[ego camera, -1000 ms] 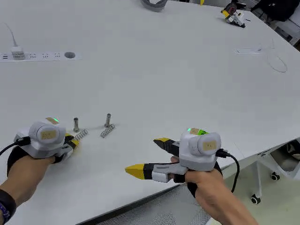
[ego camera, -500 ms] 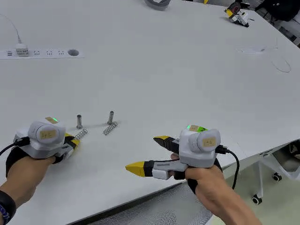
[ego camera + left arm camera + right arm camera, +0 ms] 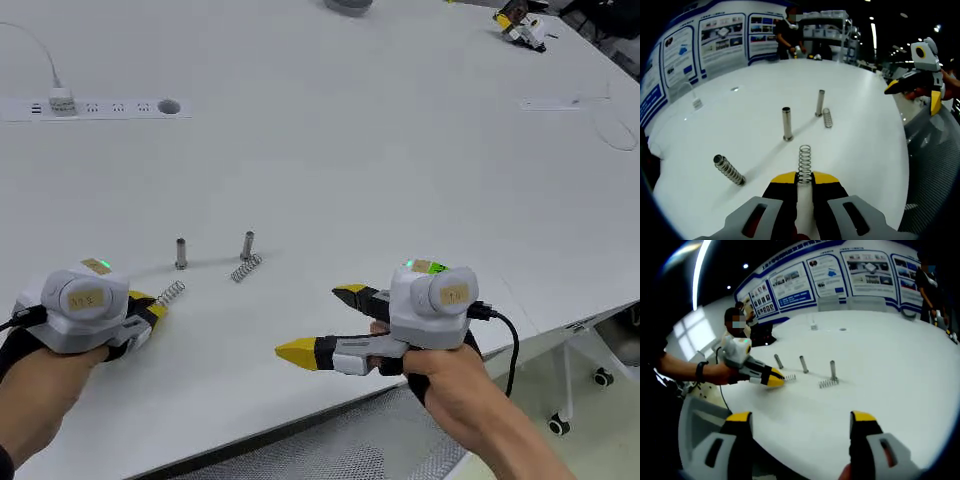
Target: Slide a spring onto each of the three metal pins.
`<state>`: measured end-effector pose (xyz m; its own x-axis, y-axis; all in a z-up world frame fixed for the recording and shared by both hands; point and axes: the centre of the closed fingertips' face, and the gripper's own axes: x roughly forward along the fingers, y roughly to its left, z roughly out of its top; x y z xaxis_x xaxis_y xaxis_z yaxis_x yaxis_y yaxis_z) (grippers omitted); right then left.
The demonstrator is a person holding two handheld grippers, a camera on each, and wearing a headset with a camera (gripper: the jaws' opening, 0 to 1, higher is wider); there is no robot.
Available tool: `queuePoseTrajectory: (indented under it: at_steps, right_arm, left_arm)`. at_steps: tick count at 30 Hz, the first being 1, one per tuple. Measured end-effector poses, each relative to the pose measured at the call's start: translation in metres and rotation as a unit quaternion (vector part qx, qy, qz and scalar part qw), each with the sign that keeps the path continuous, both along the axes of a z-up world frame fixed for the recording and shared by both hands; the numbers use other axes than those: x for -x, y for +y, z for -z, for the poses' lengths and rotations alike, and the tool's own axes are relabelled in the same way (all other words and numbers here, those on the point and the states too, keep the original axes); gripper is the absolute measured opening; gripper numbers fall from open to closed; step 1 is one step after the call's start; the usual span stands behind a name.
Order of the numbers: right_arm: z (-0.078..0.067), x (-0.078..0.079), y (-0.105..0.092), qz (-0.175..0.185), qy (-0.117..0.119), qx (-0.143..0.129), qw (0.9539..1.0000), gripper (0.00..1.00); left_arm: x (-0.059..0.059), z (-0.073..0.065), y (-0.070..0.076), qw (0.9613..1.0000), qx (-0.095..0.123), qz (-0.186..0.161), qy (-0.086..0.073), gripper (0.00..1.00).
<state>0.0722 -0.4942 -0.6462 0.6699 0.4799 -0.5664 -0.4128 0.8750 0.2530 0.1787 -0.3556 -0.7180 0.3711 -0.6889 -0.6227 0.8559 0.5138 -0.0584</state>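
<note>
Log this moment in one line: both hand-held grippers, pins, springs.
left hand-held gripper: shut on spring | right hand-held gripper: open, empty | sprung pin: one | bare pins: two | loose spring: by bare pin

White table [image 3: 400,150] carries, nr its front edge, a bare pin [image 3: 181,252] & 2nd bare pin [image 3: 247,245] upright, loose spring [image 3: 246,268] flat just beside the 2nd, 3rd pin [image 3: 716,160] w/ own spring [image 3: 733,174] round it, plus power strip [image 3: 95,107] w/ plug [image 3: 62,100] and thin cable [image 3: 615,135] at far side.
</note>
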Motion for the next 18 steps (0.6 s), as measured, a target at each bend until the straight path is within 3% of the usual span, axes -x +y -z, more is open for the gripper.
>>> queuePoseTrajectory:
  at_steps: [18]
  right_arm:
    - [-0.005,-0.010,0.022,-0.031,-0.010,-0.029,0.9990,0.76]
  left_arm:
    - [0.021,-0.051,0.013,0.9992,0.033,0.014,-0.021,0.10]
